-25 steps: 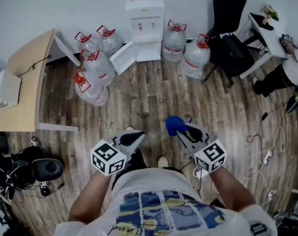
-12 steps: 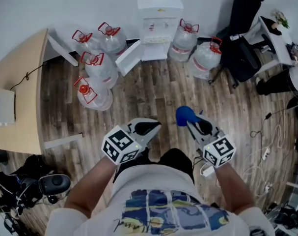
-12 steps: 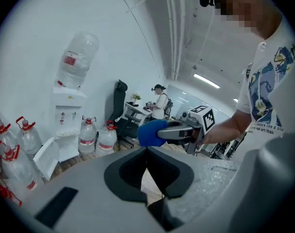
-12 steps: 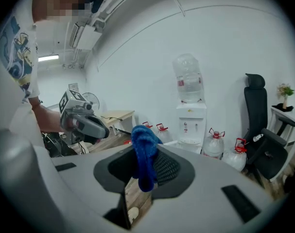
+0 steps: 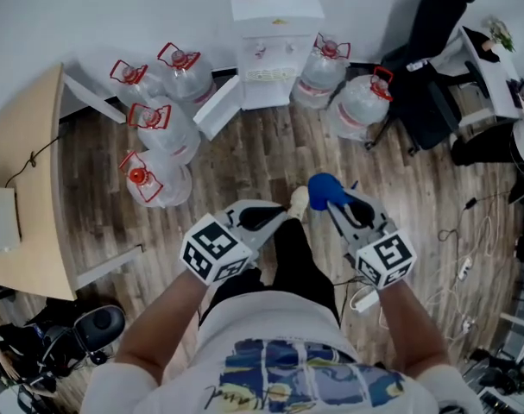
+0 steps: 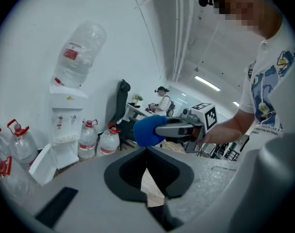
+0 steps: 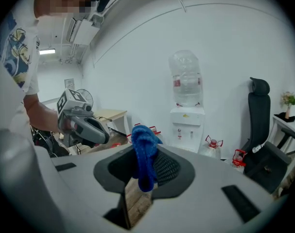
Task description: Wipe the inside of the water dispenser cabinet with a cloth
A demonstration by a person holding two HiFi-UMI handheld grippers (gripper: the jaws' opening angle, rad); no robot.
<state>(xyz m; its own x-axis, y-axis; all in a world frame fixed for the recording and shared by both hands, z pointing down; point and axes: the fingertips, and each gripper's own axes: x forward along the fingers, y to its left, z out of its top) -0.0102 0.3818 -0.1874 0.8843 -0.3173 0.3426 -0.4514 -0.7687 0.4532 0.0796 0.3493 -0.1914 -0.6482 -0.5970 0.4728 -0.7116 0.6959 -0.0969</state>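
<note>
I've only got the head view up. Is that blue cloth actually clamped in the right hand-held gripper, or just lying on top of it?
Observer: Clamped. In the right gripper view the blue knitted cloth is pinched between the jaws of the right hand-held gripper, and its loose end hangs below them.
Operator: And the left one, is it holding anything?
Observer: No. The left gripper view shows the left hand-held gripper with its jaws together and nothing between them.
Operator: The top of the dispenser is cut off for me. What's up there?
Observer: A clear upturned water bottle with a red label stands on the white water dispenser.
</note>
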